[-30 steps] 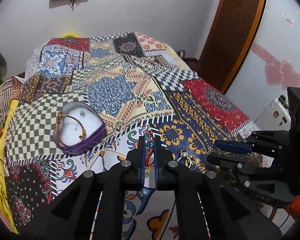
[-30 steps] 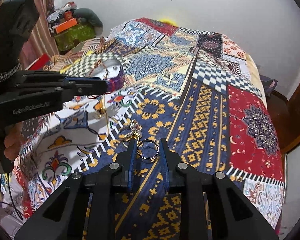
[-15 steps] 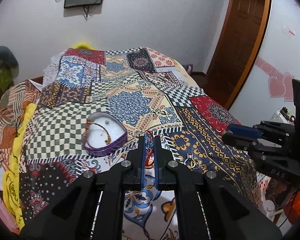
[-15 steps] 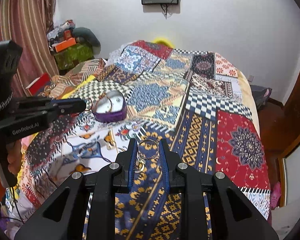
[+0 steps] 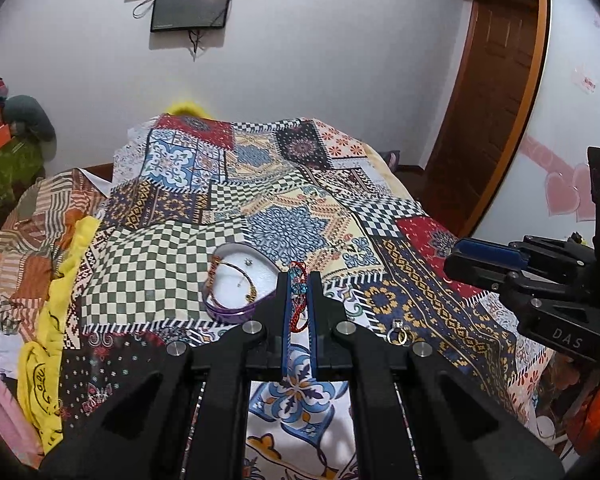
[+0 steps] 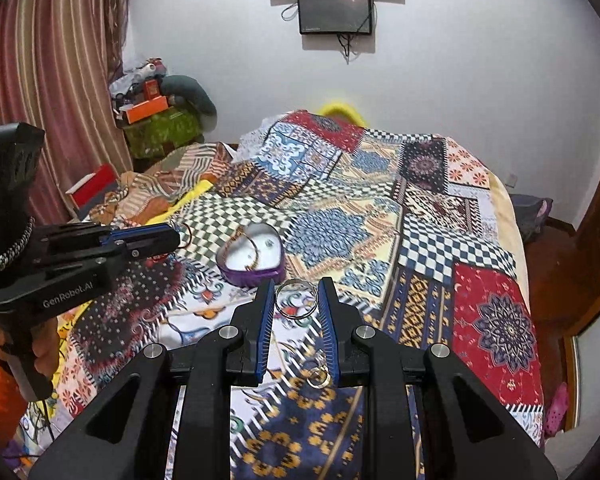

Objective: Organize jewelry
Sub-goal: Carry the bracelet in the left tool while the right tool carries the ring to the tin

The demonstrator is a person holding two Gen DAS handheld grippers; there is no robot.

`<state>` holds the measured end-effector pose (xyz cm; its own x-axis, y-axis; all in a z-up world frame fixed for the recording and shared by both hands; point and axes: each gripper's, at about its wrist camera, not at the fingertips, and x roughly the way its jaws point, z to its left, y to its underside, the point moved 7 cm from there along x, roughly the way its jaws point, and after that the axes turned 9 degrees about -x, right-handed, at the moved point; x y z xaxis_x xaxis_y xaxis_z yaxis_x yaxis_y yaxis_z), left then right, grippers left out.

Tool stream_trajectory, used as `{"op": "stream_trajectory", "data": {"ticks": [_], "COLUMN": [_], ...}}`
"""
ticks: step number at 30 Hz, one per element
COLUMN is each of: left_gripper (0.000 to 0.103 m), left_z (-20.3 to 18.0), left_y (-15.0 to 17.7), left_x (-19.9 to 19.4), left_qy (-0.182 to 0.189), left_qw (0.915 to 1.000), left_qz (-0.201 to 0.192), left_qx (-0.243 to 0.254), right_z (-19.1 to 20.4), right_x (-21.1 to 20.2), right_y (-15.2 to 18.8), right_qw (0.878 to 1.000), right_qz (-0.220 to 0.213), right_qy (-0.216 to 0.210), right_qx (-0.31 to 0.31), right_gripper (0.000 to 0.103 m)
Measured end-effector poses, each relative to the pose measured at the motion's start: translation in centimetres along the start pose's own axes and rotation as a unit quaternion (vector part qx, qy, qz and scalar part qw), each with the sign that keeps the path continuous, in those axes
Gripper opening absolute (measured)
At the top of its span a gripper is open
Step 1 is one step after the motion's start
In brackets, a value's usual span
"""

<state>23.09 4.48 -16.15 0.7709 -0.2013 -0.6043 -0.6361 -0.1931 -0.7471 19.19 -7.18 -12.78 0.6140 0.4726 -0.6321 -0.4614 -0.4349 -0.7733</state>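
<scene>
The left gripper (image 5: 299, 280) has its jaws drawn nearly together on a red beaded bracelet (image 5: 298, 296), which stands up between the blue pads with a loop of red cord and a few blue beads showing above the fingertips. The right gripper (image 6: 296, 294) holds its jaws partly closed on a silver bangle (image 6: 296, 299), each pad pressing one side of the ring so that it sits flat across the gap. Both grippers hang above a patchwork bedspread (image 5: 300, 208). Just beyond the left fingertips, a little to their left, lies a heart-shaped purple jewelry box (image 5: 240, 286), open, with a white lining; a gold bangle (image 5: 236, 280) and a small stud rest inside it. In the right wrist view the same box (image 6: 252, 258) sits just ahead of the held bangle. On the bedspread beside the left gripper's right finger lie small rings (image 5: 398, 332), one set with a stone, well apart from the box. A dark screen (image 6: 334, 10) hangs on the white wall behind the bed.
</scene>
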Motion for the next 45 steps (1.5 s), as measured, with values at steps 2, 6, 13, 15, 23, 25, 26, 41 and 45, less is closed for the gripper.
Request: {"op": "stream_trajectory", "data": {"ticks": [2, 6, 13, 15, 23, 25, 26, 41, 45], "left_gripper": [0.006, 0.006, 0.006, 0.006, 0.006, 0.006, 0.006, 0.006, 0.006], "left_z": [0.3, 1.0, 2.4, 2.7, 4.5, 4.9, 5.1, 7.8, 8.4], "left_y": [-0.2, -0.7, -1.1, -1.3, -1.7, -1.8, -1.7, -0.8, -0.4], "left_x": [-0.1, -0.1, 1.2, 1.9, 5.3, 6.2, 6.6, 12.7, 13.7], "left_qy": [-0.004, -0.015, -0.021, -0.021, -0.019, -0.020, -0.020, -0.039, -0.041], "left_qw": [1.0000, 0.9998, 0.9997, 0.9996, 0.9991, 0.9990, 0.9989, 0.9955, 0.9947], "left_qz": [-0.005, -0.013, -0.010, -0.008, 0.013, 0.019, 0.022, 0.074, 0.084], "left_qx": [0.000, 0.000, -0.011, -0.016, -0.034, -0.036, -0.038, -0.044, -0.044], "right_z": [0.3, 0.8, 1.3, 1.4, 0.9, 0.9, 0.9, 1.0, 1.0], "right_x": [0.3, 1.2, 3.3, 4.4, 8.4, 9.1, 9.5, 16.4, 17.3], "right_y": [-0.5, -1.5, -2.9, -3.1, -3.5, -3.5, -3.5, -2.3, -1.9], "right_qw": [1.000, 1.000, 1.000, 1.000, 0.999, 0.999, 0.998, 0.985, 0.983], "right_qz": [-0.003, -0.008, -0.007, 0.000, 0.031, 0.038, 0.043, 0.146, 0.161], "right_qy": [-0.004, -0.011, -0.019, -0.026, -0.034, -0.033, -0.035, -0.090, -0.090], "right_qx": [-0.001, -0.004, -0.008, -0.005, -0.001, -0.005, -0.006, 0.006, 0.003], "right_gripper": [0.020, 0.020, 0.020, 0.020, 0.020, 0.020, 0.020, 0.020, 0.020]}}
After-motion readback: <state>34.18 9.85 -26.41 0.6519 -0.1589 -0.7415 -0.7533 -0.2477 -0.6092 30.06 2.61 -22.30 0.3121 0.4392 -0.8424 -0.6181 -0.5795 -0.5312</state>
